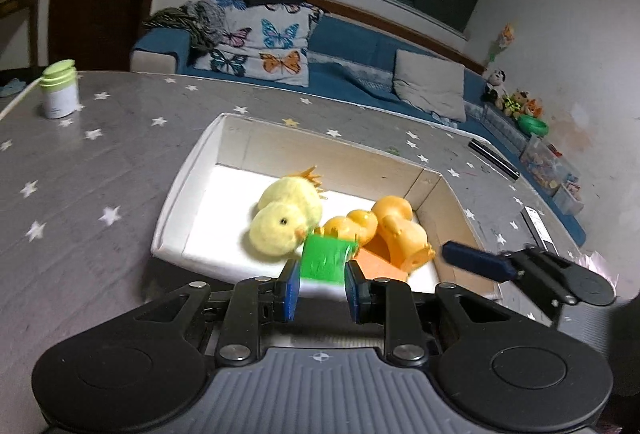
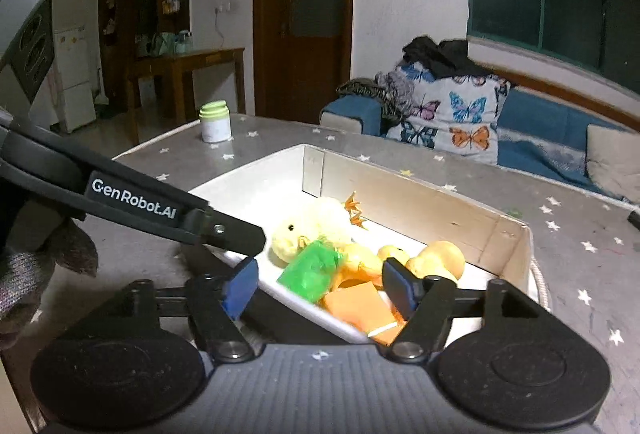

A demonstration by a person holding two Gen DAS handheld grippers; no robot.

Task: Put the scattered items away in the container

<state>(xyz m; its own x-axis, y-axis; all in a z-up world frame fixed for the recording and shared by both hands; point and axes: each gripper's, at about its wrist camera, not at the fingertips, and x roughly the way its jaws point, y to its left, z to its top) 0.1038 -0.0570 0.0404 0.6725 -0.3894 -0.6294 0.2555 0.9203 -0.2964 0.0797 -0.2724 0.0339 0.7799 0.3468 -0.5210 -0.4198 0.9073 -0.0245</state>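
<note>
A white cardboard box (image 1: 188, 169) (image 2: 420, 189) sits on the grey star-patterned table. Inside lie a yellow plush chick (image 1: 286, 220) (image 2: 308, 230), two orange rubber ducks (image 1: 394, 230) (image 2: 440, 258) and an orange block (image 1: 378, 268) (image 2: 360, 304). A green block (image 1: 324, 258) (image 2: 312, 270) sits between the blue pads of my left gripper (image 1: 322, 284), over the box's near edge; the block looks blurred. My right gripper (image 2: 318, 284) is open and empty, its fingers straddling the box's near wall. It shows at the right in the left wrist view (image 1: 476, 260).
A white jar with a green lid (image 1: 60, 89) (image 2: 215, 121) stands at the table's far left. A black remote (image 1: 494, 158) and a white remote (image 1: 538, 224) lie at the far right. A blue sofa with butterfly bedding (image 1: 260, 41) lies beyond the table.
</note>
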